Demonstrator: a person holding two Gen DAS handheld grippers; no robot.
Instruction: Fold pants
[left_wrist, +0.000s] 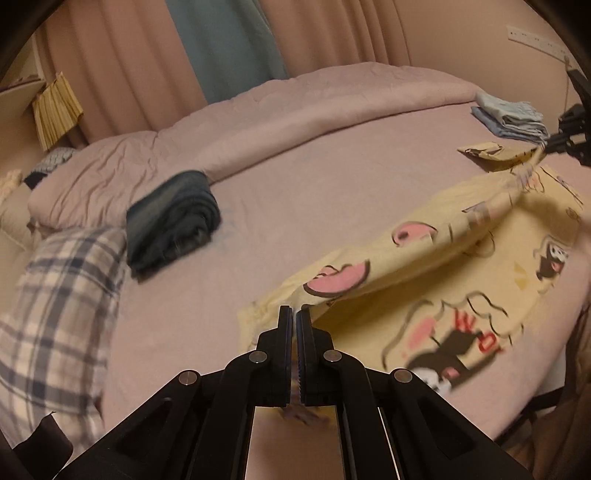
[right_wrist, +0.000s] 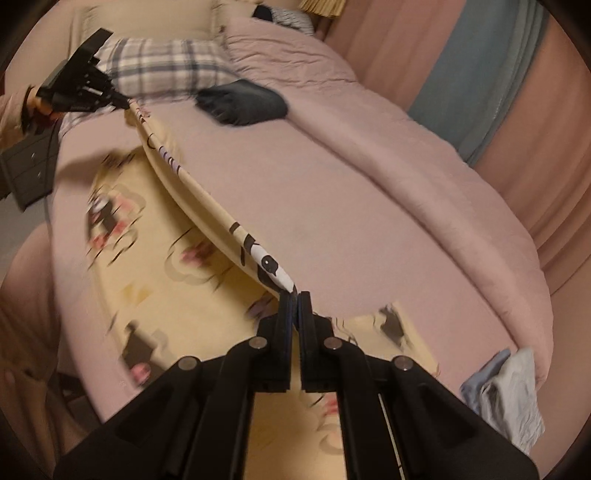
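The pants (left_wrist: 424, 258) are pale yellow with pink and black cartoon prints and lie spread on a pink bed (left_wrist: 295, 192). My left gripper (left_wrist: 295, 310) is shut on one edge of the pants and lifts it off the bed. My right gripper (right_wrist: 295, 295) is shut on the other end of the same lifted edge (right_wrist: 207, 199), which is stretched taut between the two. The right gripper also shows in the left wrist view (left_wrist: 546, 146), and the left gripper in the right wrist view (right_wrist: 125, 103). The rest of the pants (right_wrist: 155, 258) lies flat below.
A folded dark garment (left_wrist: 170, 218) and a plaid pillow (left_wrist: 62, 295) lie on the bed toward the headboard. A stack of folded light blue cloth (left_wrist: 513, 118) sits near the far edge, with a small tan item (left_wrist: 484, 151) beside it. Pink curtains (left_wrist: 129, 66) hang behind the bed.
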